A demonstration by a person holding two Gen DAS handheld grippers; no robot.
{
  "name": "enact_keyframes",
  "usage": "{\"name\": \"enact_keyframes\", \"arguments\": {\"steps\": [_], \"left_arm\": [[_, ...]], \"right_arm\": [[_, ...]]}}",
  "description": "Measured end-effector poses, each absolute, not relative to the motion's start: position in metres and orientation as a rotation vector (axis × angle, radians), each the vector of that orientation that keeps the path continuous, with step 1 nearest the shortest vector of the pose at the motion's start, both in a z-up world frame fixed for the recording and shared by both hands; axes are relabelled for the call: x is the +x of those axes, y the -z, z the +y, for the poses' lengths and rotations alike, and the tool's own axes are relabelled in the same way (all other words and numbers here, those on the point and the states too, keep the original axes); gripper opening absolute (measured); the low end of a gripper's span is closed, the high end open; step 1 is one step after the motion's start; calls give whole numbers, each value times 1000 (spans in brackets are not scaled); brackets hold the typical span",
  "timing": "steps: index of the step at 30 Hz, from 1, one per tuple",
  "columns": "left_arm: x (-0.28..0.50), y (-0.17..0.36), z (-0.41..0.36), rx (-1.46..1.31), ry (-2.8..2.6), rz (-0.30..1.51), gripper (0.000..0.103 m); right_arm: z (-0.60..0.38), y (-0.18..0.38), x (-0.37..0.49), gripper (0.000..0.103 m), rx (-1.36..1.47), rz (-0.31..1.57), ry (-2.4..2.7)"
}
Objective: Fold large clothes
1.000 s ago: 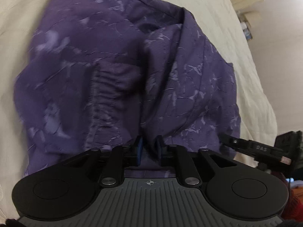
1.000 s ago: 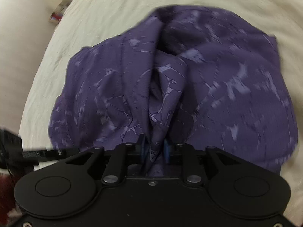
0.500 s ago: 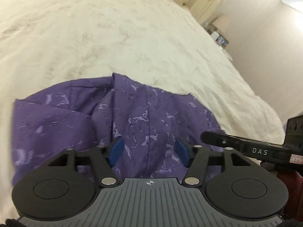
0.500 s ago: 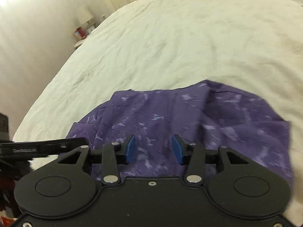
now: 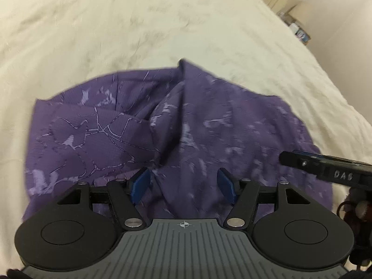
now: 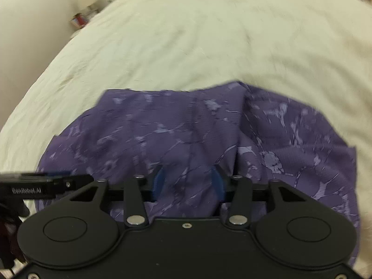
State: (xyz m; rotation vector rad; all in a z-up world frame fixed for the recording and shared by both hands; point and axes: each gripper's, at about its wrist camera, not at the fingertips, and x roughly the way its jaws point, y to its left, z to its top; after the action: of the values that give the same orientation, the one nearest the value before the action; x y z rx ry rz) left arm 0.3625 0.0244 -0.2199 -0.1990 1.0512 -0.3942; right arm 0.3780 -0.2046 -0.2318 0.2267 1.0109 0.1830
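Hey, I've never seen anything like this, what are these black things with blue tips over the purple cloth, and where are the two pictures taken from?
Those are two hand-held grabbing tools, one in each of a person's hands, no robot arm. Each carries a camera looking forward along its jaws, so one picture is from the left gripper and the other from the right gripper. Each tool also shows at the edge of the other's picture. A purple patterned garment lies in rumpled folds on a cream bedspread. Both sets of jaws stand open just above the cloth, so nothing is held.
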Motion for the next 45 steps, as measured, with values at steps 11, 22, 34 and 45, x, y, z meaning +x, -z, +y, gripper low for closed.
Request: {"name": "enact_keyframes", "arguments": {"steps": [11,22,34,45], "left_arm": [[277,204,50,-176,327,1055,67],[219,202,104,-167,271,1071,88],[165,213,143,-126,296,1094,91],[98,239,141,-166,206,1150,91]], "right_arm": [[-149,252,316,72,-144,1095,-120],[-169,193,256,91,135,998,-43],[-173,202,108,98,288,1118,146],[-199,205,36,99,263,1126,146]]}}
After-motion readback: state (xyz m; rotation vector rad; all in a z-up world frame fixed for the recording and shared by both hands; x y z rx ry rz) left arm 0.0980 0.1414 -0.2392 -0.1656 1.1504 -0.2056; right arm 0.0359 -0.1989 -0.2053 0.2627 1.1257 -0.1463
